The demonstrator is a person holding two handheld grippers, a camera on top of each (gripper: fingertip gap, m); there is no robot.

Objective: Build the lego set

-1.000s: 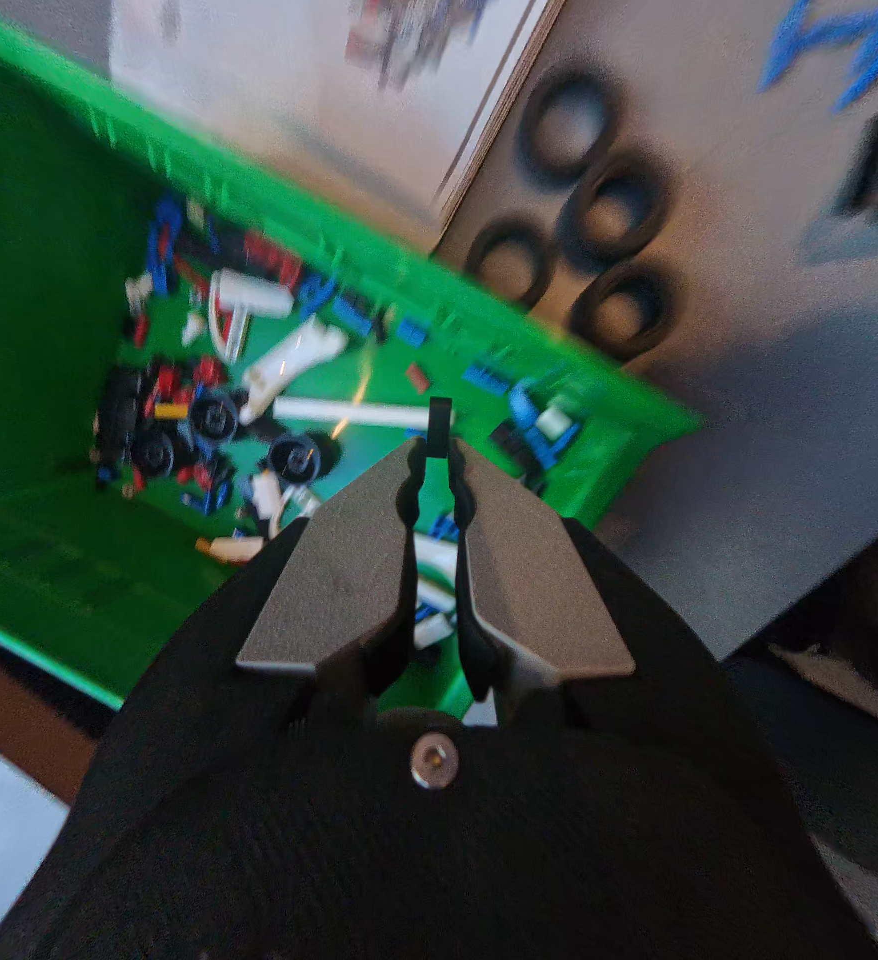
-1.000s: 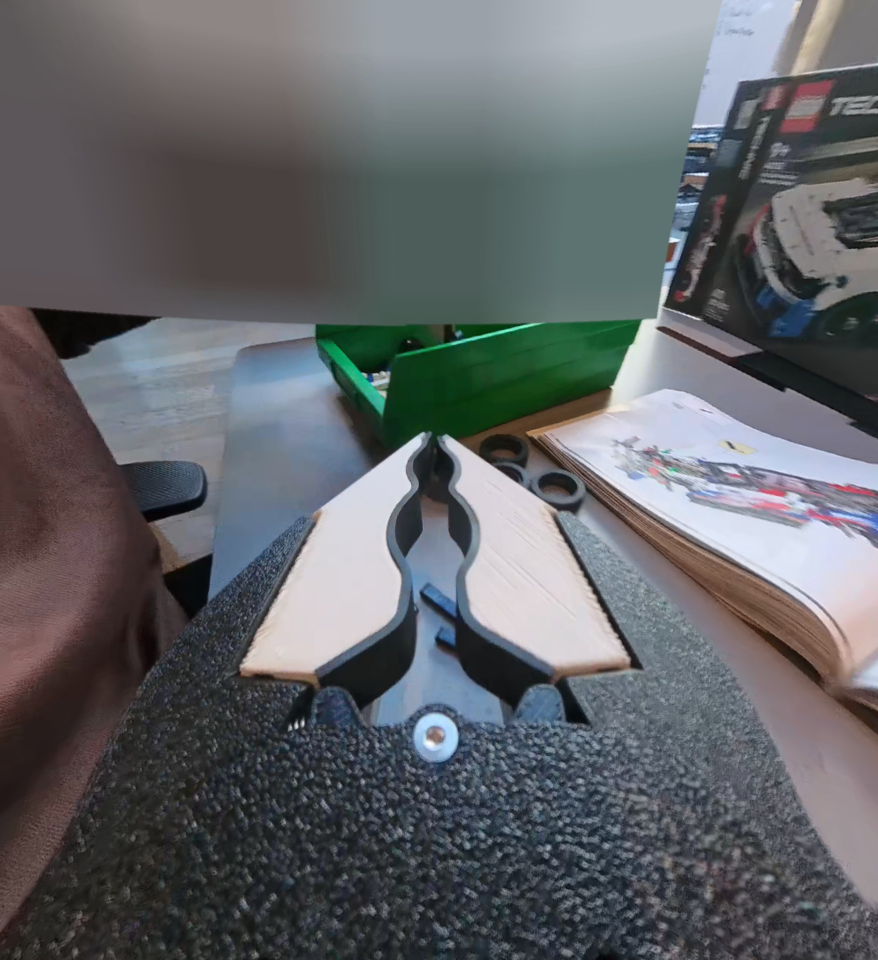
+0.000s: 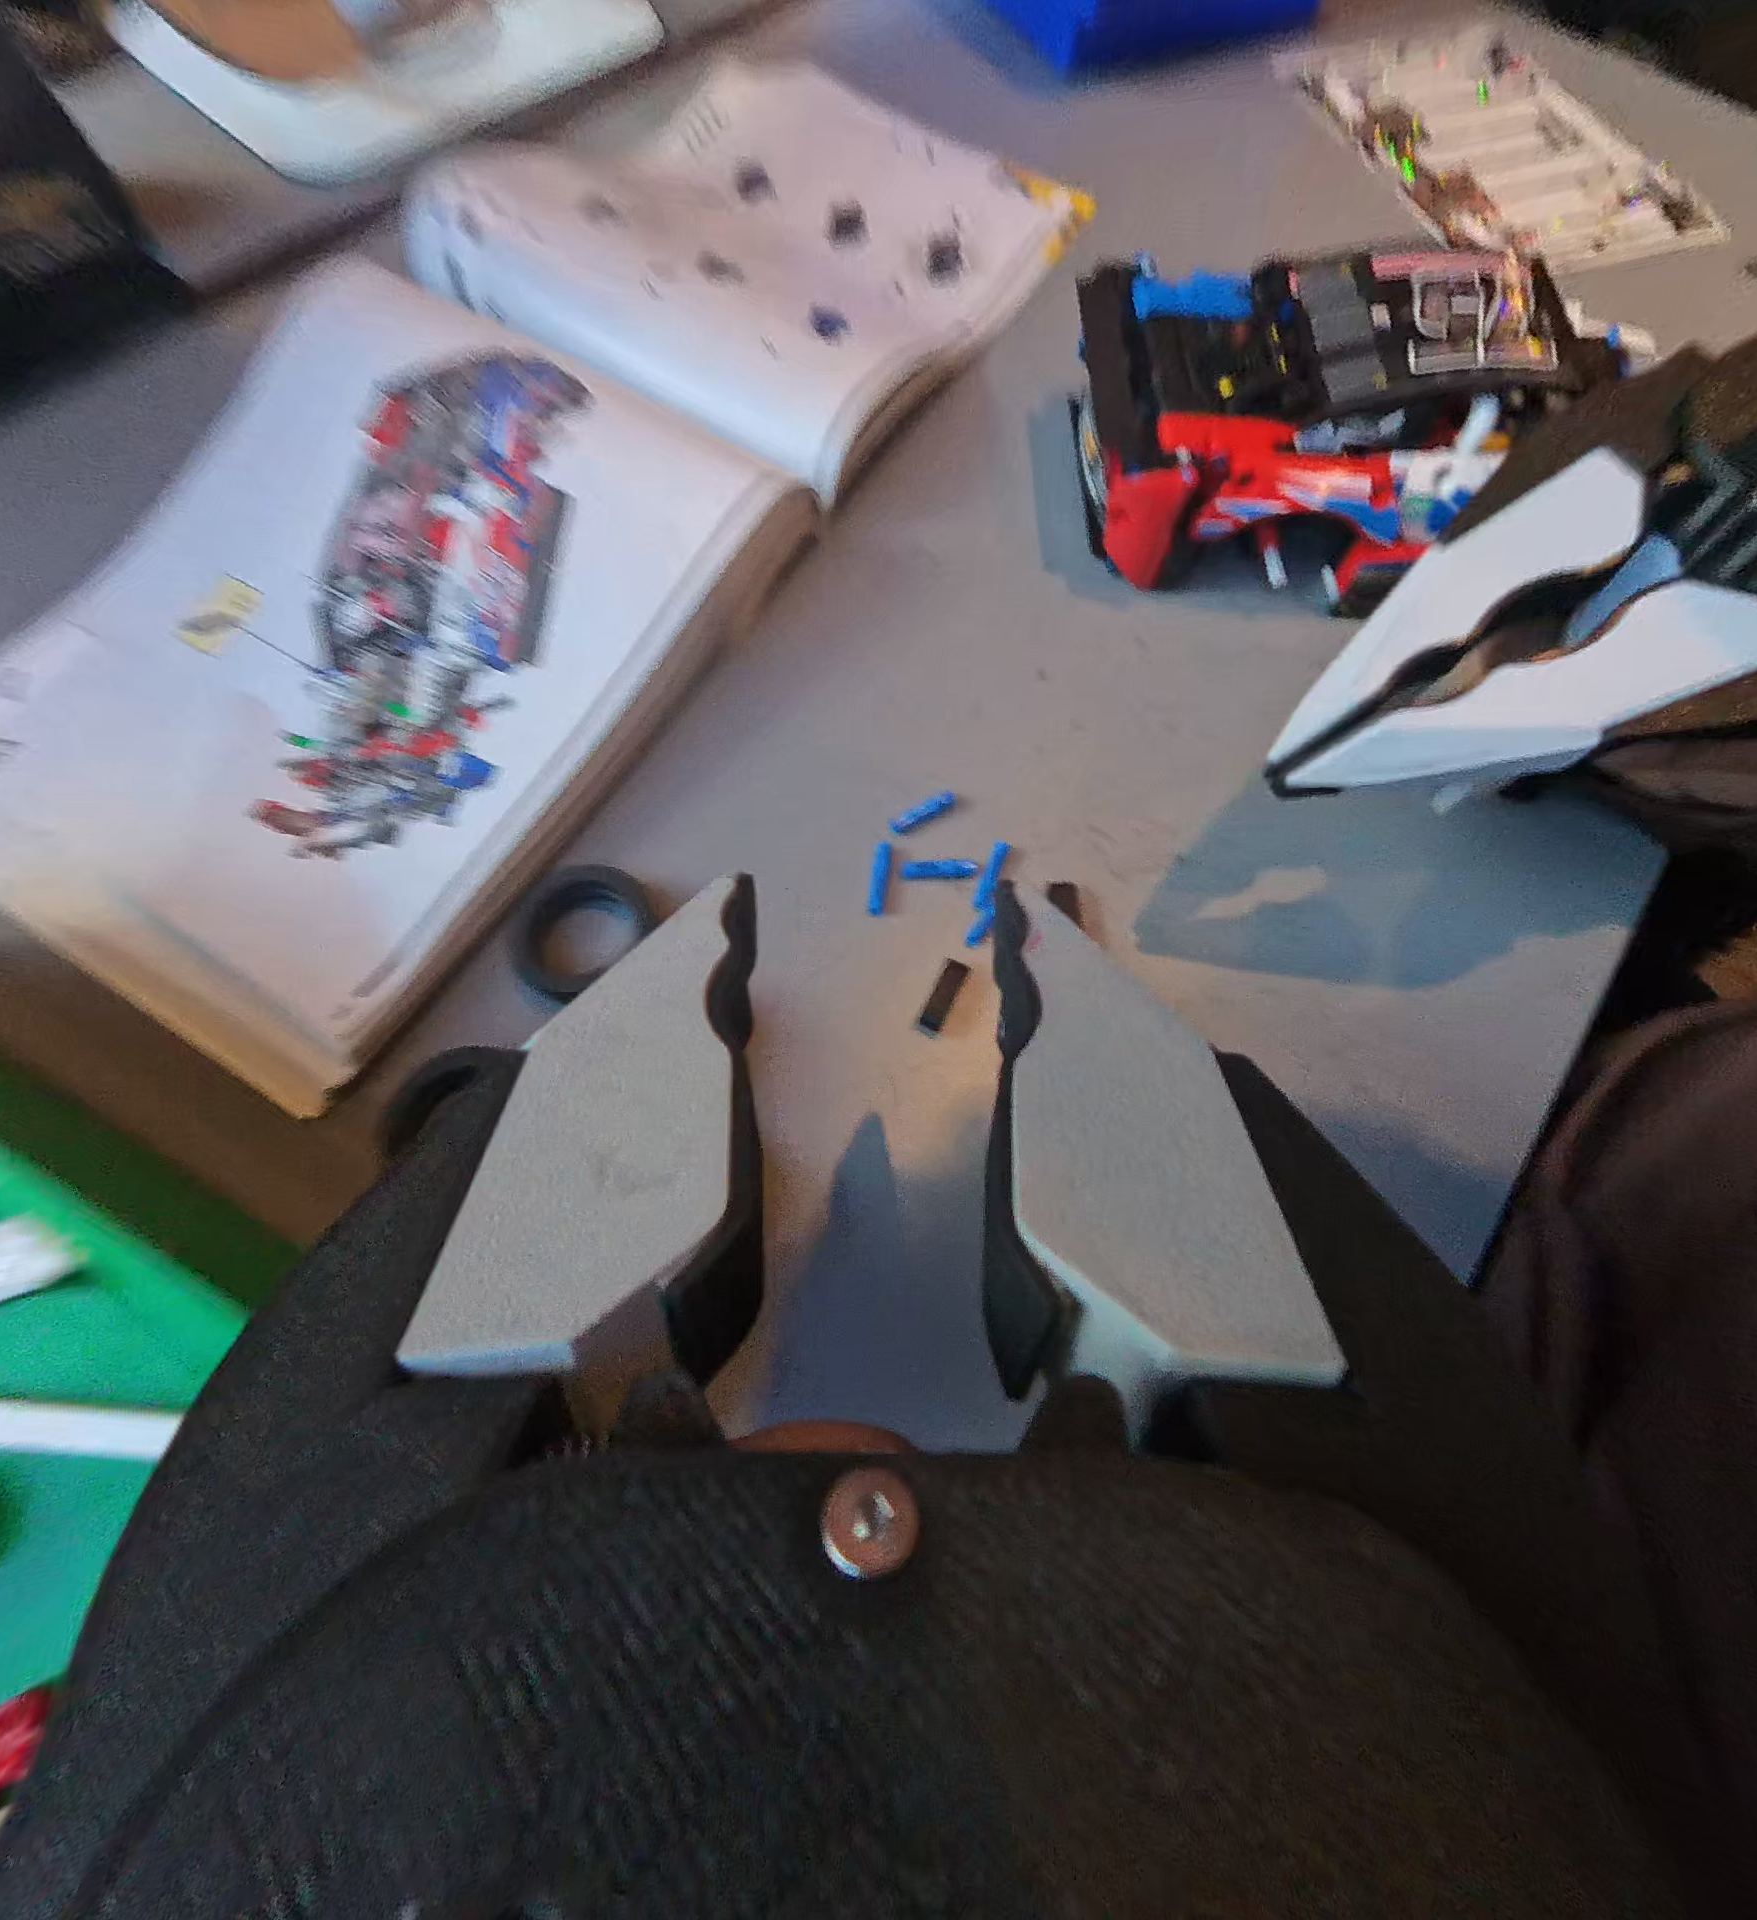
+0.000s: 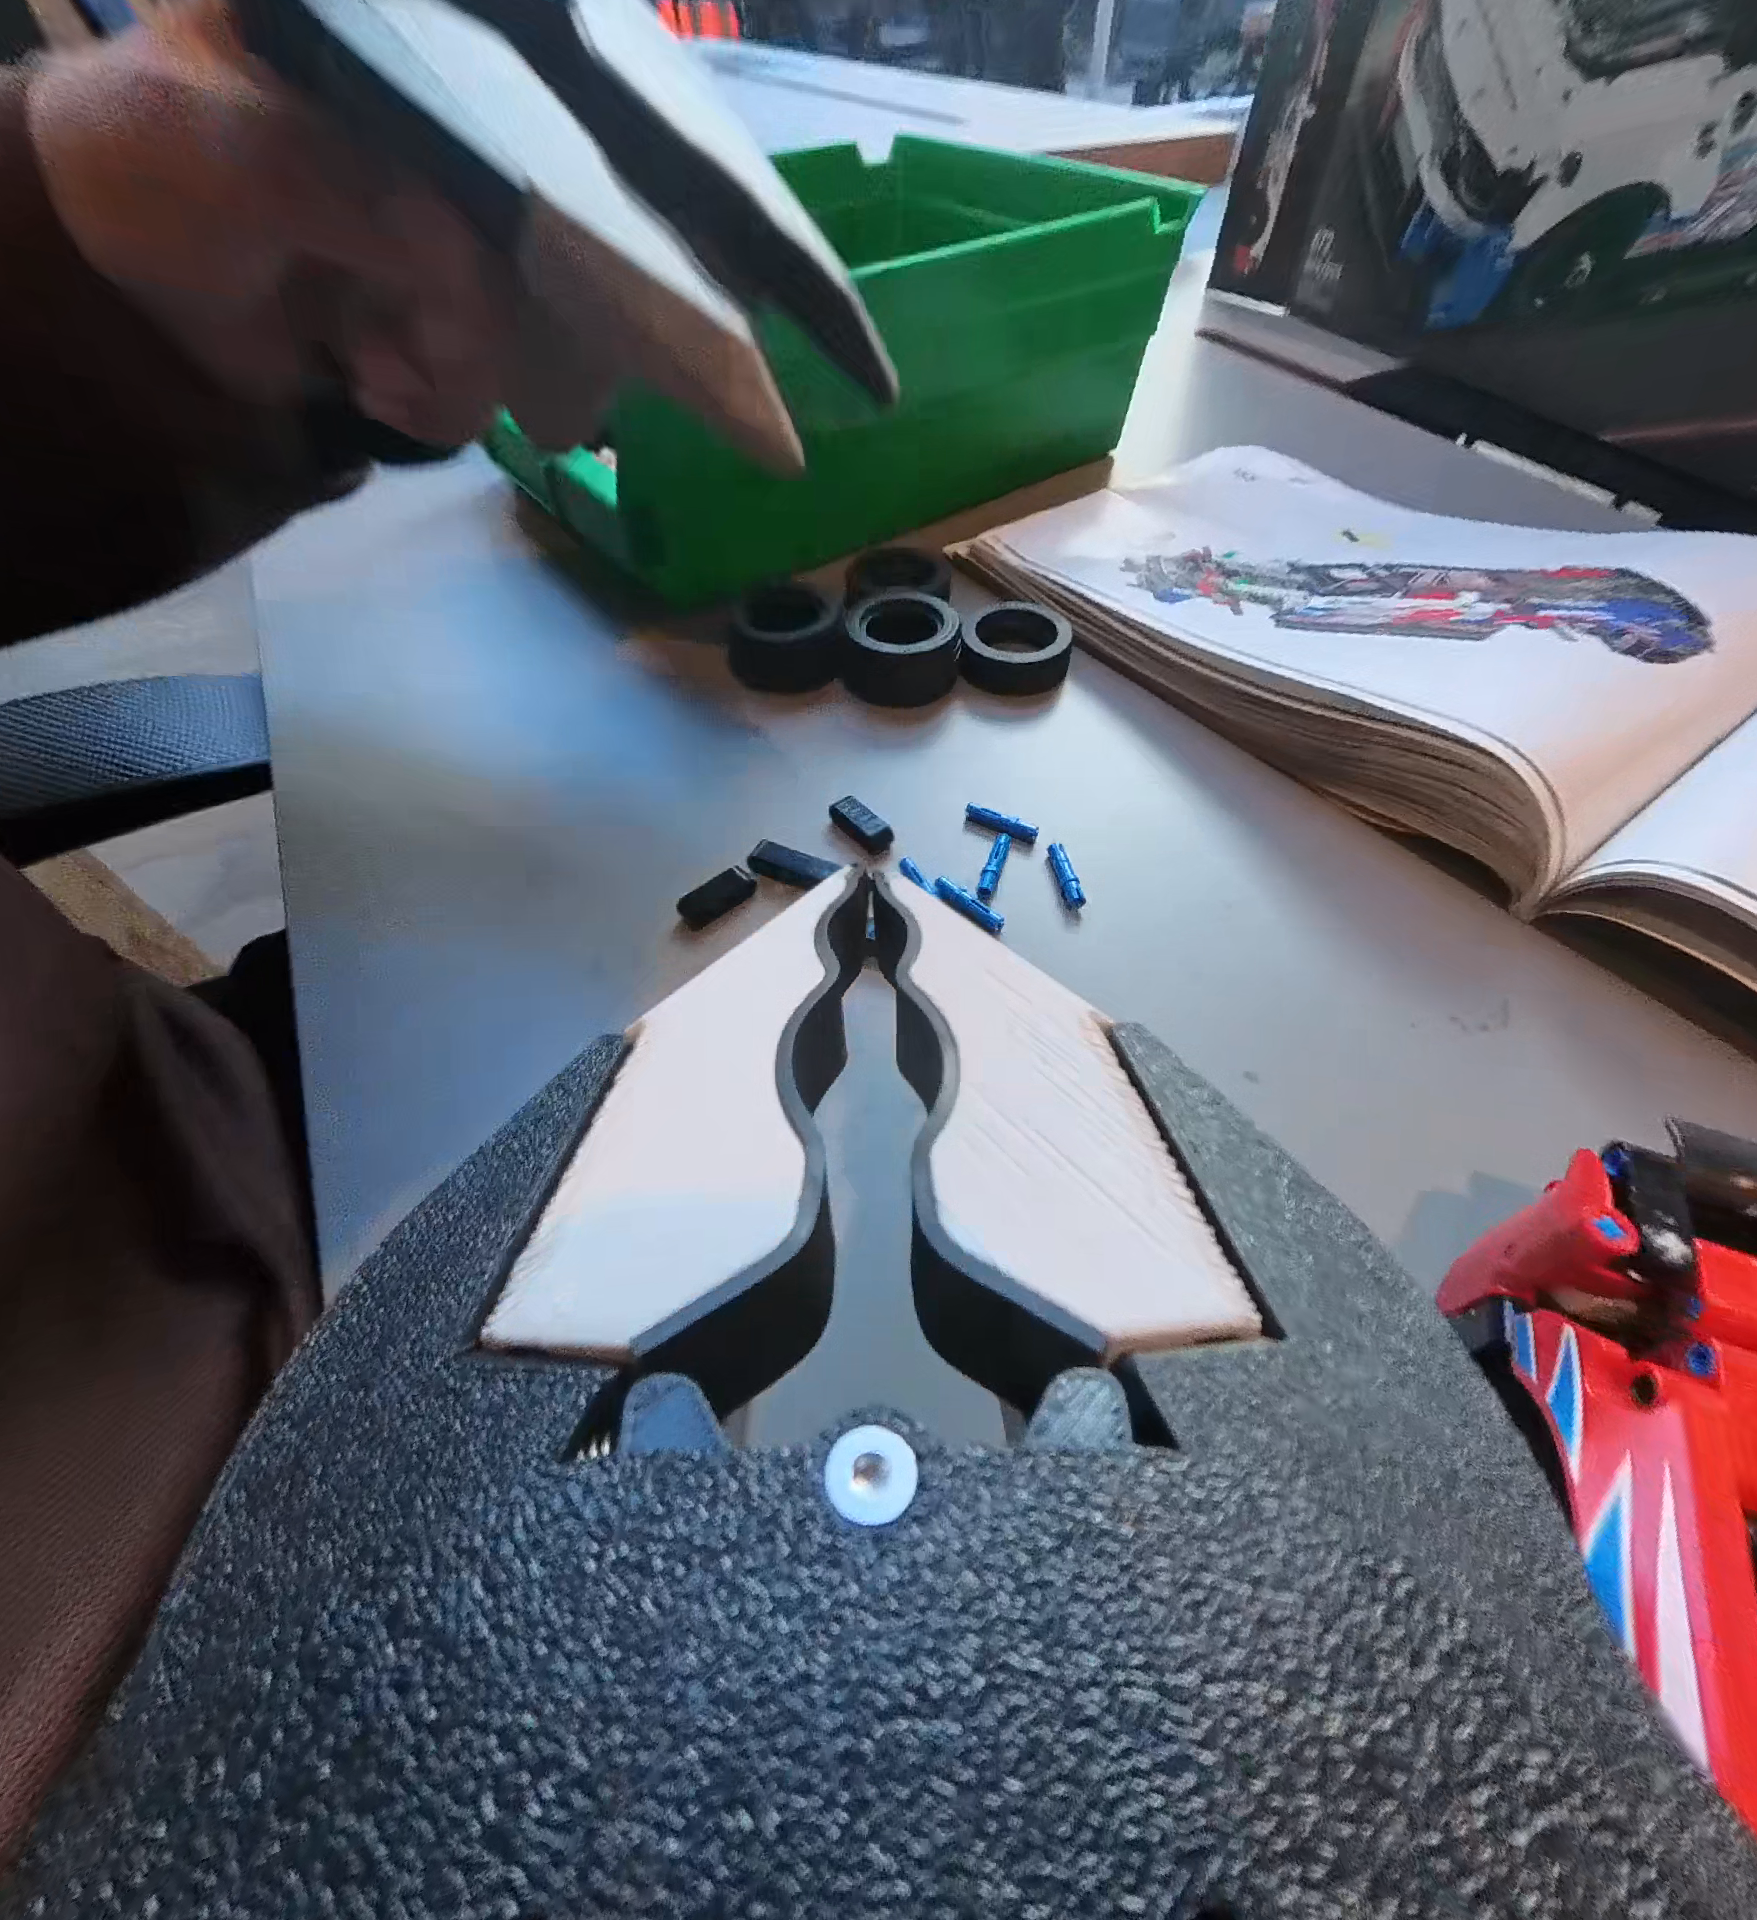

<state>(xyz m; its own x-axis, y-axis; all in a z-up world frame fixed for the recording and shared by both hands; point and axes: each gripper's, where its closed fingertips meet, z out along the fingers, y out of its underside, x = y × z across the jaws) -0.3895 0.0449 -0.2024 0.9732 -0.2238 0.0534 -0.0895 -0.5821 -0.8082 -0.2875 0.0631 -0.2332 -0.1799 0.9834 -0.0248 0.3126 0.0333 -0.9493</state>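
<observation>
With left gripper [image 3: 869, 914] jaws spread and right gripper [image 4: 869, 883] jaws pressed together, the short blue plastic pins [image 4: 988, 868] just ahead look light, stiff, roll-prone: pinch mid-shaft.

Left tool [image 3: 869, 914] hovering over grey bench [image 3: 853, 665], jaws standing apart with nothing between. Small black rectangular brick [image 3: 941, 995] lying on bench between the tips. Cluster of small blue plastic pins [image 3: 931, 862] lying just beyond. Open paper instruction book [image 3: 417, 582] lying to the left, black rubber tyre [image 3: 583, 930] beside it. Partly built red-black-blue lego car [image 3: 1310, 416] sitting farther right, near right tool [image 3: 1279, 769].
</observation>
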